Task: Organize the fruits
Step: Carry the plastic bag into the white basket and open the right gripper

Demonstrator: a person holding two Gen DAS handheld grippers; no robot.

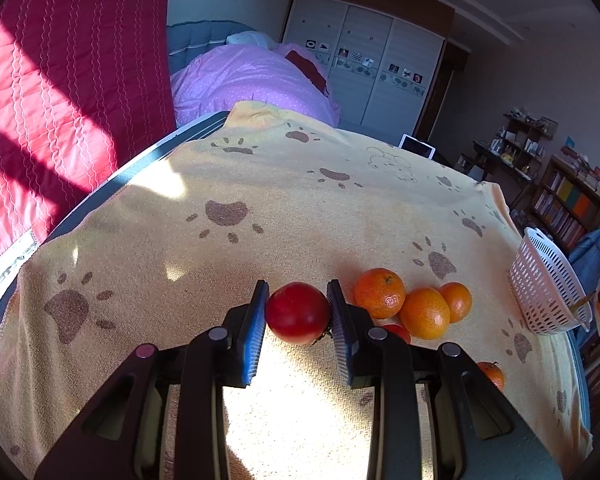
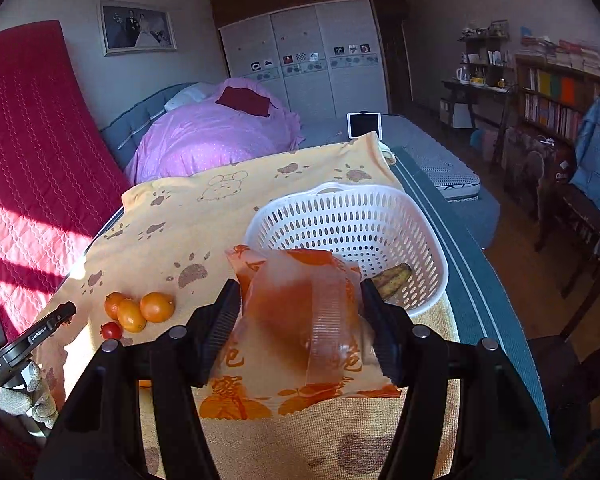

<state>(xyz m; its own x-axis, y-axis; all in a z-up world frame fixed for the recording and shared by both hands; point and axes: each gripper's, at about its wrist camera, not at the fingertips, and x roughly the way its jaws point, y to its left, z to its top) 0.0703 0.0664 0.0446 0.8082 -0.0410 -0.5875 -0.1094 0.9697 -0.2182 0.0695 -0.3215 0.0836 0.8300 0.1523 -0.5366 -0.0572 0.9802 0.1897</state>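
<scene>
Left wrist view | your left gripper (image 1: 298, 312) clamps the tomato (image 1: 297, 313) | basket (image 1: 548, 284) at desk's right edge | right gripper (image 2: 300, 320) pinches the bag (image 2: 300, 320).

A round red tomato (image 1: 298, 313) is sitting clamped between blue pads. Three glossy oranges (image 1: 414, 303) are clustering, touching, at its three o'clock. A white perforated basket (image 2: 352, 236) is standing upright, holding a browned banana (image 2: 392, 276) at its five o'clock.
</scene>
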